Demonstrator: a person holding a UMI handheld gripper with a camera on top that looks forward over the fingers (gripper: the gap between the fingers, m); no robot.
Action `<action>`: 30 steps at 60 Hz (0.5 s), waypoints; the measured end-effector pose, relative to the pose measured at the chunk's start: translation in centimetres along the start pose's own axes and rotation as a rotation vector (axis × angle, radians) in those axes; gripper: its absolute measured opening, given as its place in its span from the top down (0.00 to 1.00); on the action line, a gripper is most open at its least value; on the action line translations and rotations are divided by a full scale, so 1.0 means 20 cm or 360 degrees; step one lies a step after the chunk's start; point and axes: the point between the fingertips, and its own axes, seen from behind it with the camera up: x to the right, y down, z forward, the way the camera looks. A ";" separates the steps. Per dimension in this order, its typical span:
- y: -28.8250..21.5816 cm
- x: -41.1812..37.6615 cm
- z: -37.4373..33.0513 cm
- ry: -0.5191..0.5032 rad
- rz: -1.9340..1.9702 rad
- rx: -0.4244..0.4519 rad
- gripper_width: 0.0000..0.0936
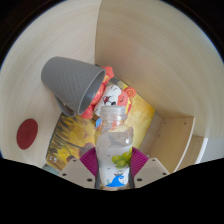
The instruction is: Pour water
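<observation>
claw (116,165) clenched on clear plastic water bottle (114,140) | bottle upright, uncapped, just before tilted grey plastic cup (72,82) on pale wooden desk (150,50) | pour seemingly not begun; tipping remains

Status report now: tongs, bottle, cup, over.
Tongs shut on clear water bottle, neck forward. Grey cup just ahead, tipped on picture book. Path clear.

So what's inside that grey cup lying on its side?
The grey cup is tipped, its mouth facing the clear bottle held between the fingers. The bottle neck and a colourful picture book cover the opening, so its contents cannot be seen.
</observation>
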 end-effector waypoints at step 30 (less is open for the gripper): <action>-0.06 0.09 0.04 0.0188 -0.0263 0.0095 0.58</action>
